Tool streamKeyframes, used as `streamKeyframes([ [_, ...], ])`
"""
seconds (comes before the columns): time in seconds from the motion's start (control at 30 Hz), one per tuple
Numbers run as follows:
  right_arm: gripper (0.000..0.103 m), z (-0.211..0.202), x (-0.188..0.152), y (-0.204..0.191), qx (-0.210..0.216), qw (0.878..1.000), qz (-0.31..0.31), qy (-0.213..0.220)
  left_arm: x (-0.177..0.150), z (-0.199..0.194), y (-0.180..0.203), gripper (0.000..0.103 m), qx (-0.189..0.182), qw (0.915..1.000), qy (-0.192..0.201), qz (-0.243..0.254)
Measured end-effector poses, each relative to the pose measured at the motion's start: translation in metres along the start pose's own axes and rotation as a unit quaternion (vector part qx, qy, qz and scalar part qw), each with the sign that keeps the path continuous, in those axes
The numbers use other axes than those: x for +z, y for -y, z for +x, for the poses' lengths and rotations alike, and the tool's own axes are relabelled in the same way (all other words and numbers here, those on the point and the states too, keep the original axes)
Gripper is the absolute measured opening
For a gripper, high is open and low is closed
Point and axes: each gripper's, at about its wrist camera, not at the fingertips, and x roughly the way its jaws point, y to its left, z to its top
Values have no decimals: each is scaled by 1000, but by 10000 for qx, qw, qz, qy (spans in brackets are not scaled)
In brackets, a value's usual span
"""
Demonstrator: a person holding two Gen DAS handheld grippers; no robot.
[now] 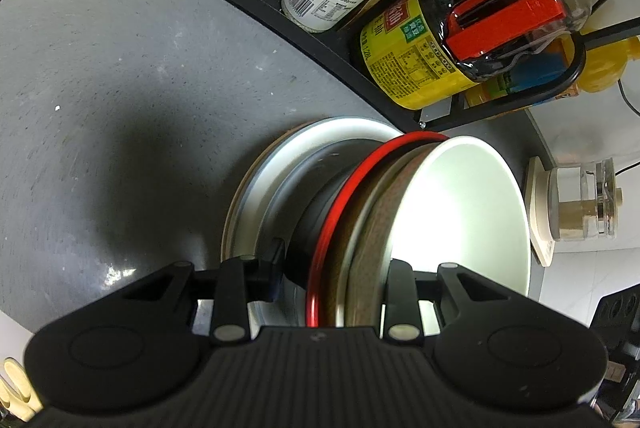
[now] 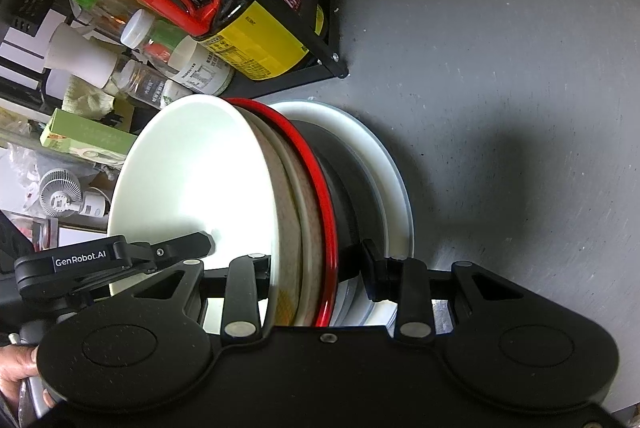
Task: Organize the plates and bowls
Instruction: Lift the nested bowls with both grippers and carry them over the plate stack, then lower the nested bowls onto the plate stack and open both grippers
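Two grippers are clamped on one nested stack, seen edge-on in both views

Left wrist view: the stack is held at 6 o'clock, rising toward the centre of the frame. A white bowl [image 1: 460, 207] lies innermost, at 3 o'clock of the pile; a speckled brown bowl [image 1: 372, 240], a red-rimmed bowl [image 1: 340, 211] and a white plate [image 1: 288, 163] follow outward toward 9 o'clock. The left gripper [image 1: 332, 280] is closed across the pile: one finger rests inside the white bowl, the other presses the dark underside of the red-rimmed bowl, beside the plate. Behind, at 1 o'clock, a rack [image 1: 520, 99] of bottles stands on the grey counter [image 1: 120, 87].

Right wrist view: the same stack is seen mirrored, the white bowl [image 2: 192, 179] at 9 o'clock and the plate [image 2: 384, 163] at 3 o'clock. The right gripper [image 2: 316, 268] is likewise clenched over the rims, one finger inside the white bowl, the other against the dark underside. The other gripper's finger is seen inside the bowl at 8 o'clock.

The pile is judged heavy, rigid, glazed-slick and breakable; nested pieces may slide apart if tilted. Hold is best taken across the rims at opposite sides, as now, and kept firm
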Motion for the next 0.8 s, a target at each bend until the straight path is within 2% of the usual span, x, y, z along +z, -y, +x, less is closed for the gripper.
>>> streamKeyframes([
  [0.17,34,1,1,0,-15,10000,20,-20,1,0,1,31,0,10000,41,52],
  [0.33,40,0,1,0,58,10000,17,23,2,-2,0,34,-19,9999,109,53],
  [0.4,51,-2,2,0,102,9999,28,42,2,-5,-1,36,-40,9999,157,22],
  [0.57,65,-6,1,-1,201,9998,15,32,3,-12,0,49,110,9995,291,74],
  [0.67,86,-11,-1,-5,-10,9999,-93,71,0,-18,1,55,237,9987,422,131],
  [0.73,86,-15,-3,-6,-107,9997,-195,139,-2,-19,0,57,246,9985,459,151],
  [0.8,86,-17,-5,-2,-27,9999,-124,109,-4,-21,-1,58,237,9986,458,146],
])
